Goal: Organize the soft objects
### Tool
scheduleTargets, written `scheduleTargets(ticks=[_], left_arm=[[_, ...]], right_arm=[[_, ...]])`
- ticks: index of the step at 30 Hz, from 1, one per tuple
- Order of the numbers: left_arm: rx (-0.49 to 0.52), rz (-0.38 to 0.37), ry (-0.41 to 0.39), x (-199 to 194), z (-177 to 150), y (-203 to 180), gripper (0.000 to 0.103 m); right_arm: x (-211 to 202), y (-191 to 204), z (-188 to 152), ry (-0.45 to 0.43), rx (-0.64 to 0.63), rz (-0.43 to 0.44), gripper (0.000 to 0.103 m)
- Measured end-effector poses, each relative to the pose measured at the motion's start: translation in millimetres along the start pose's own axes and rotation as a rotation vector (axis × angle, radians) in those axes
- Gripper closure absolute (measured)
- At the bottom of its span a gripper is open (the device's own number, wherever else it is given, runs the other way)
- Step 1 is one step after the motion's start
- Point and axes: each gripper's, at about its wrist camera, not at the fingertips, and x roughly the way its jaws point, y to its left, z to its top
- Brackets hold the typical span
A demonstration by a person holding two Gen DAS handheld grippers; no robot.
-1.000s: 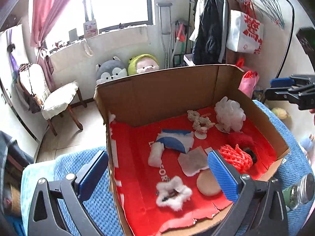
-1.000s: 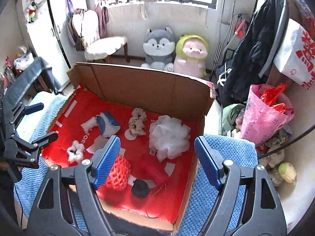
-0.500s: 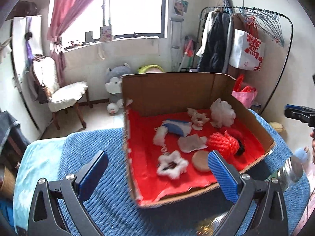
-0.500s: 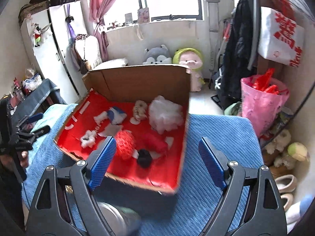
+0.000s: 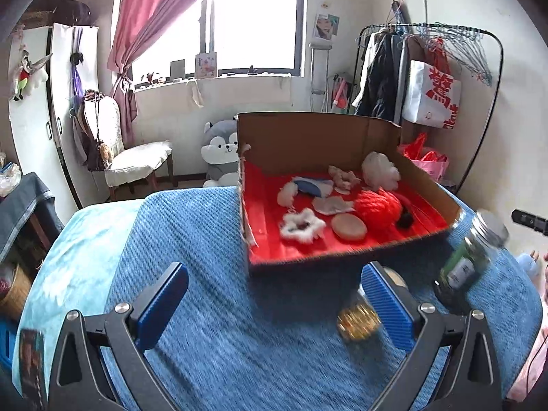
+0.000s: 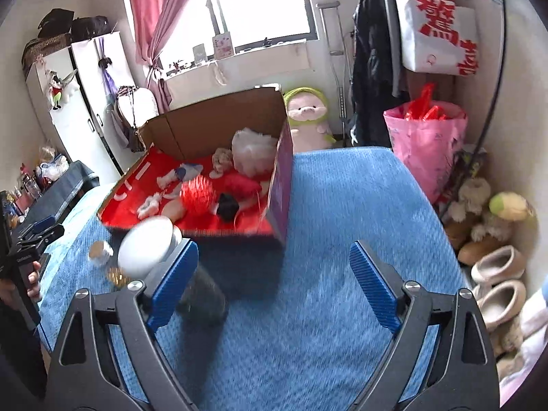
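Observation:
A cardboard box (image 5: 308, 137) (image 6: 219, 123) with a red lining stands on the blue blanket (image 5: 191, 239) (image 6: 342, 205). Inside lie several soft things: a red net ball (image 5: 376, 207) (image 6: 197, 197), a white pouf (image 5: 380, 169) (image 6: 253, 150), a white fluffy ring (image 5: 301, 227), a tan pad (image 5: 348, 226) and a black lump (image 6: 227, 205). My left gripper (image 5: 274, 308) hangs open over the blanket in front of the box, holding nothing. My right gripper (image 6: 274, 286) is by the box's near right corner, its jaws opening, with nothing between them.
A glass jar with a metal lid (image 5: 469, 260) (image 6: 150, 250) and a small gold thing (image 5: 358, 318) stand in front of the box. A pink bag (image 6: 424, 144), a clothes rack (image 5: 411, 78), plush toys (image 5: 221, 147) (image 6: 304, 113), a chair (image 5: 133, 161) and slippers (image 6: 493, 267) surround the bed.
Both grippers have drawn back from over the box to the blanket in front of it. The box looks smaller and farther. The right jaws have widened.

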Motion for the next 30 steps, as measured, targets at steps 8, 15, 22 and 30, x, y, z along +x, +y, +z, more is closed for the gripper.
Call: scheduleTargets(ticks=[8,15,22,30], left_arm=[[-0.02,0.001,0.002,-27,-44,-41,0.0],[-0.037,0.028,0.11,-3,-80,-74,0.0],[-0.026,0.062,0.226,28,-101,-91,0.0],[-0.029,0.105,0.298,47,-106,-95,0.0]], right_arm=[[-1,44,-69,0.023,-0.059,-0.083,0.009],[27,83,-106,0.146,-0.075,-0.08,0.009],[46,88,-120,0.212,-0.048,-0.172,0.009],[51,96,-124,0.237,-0.064,-0.225,0.007]])
